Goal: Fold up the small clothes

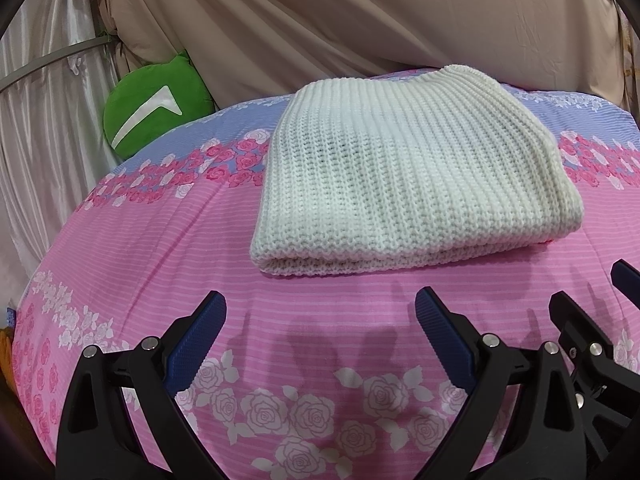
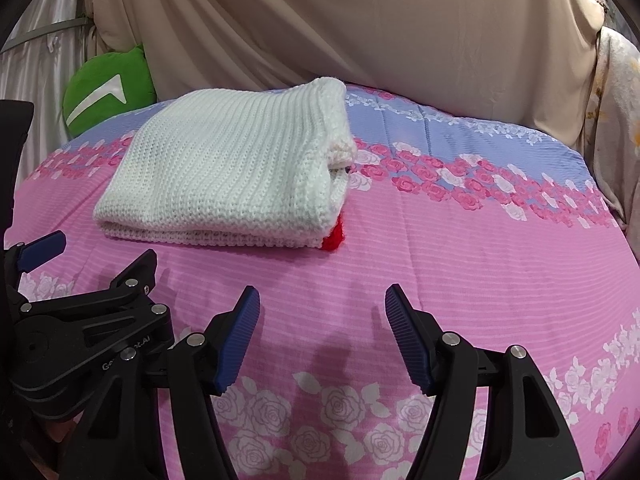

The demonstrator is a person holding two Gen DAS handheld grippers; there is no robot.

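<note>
The left gripper (image 1: 320,312) has its jaws spread wide with nothing between them, and the right gripper (image 2: 322,306) is released and empty in the same way. Both hover side by side over the near part of the floral bedsheet (image 2: 460,272), not touching it.

The folded white knit garment (image 1: 400,184) lies beyond both, in the far half of the bed. It sits slightly to the right of the left gripper and to the far left of the right gripper, so the left one appears a little nearer. Its long axis runs left to right.

The garment is thick ribbed wool, soft and bulky, stacked in layers with a rounded near fold. A small red knit corner (image 2: 334,236) shows at its right edge. The folding looks nearly finished.
</note>
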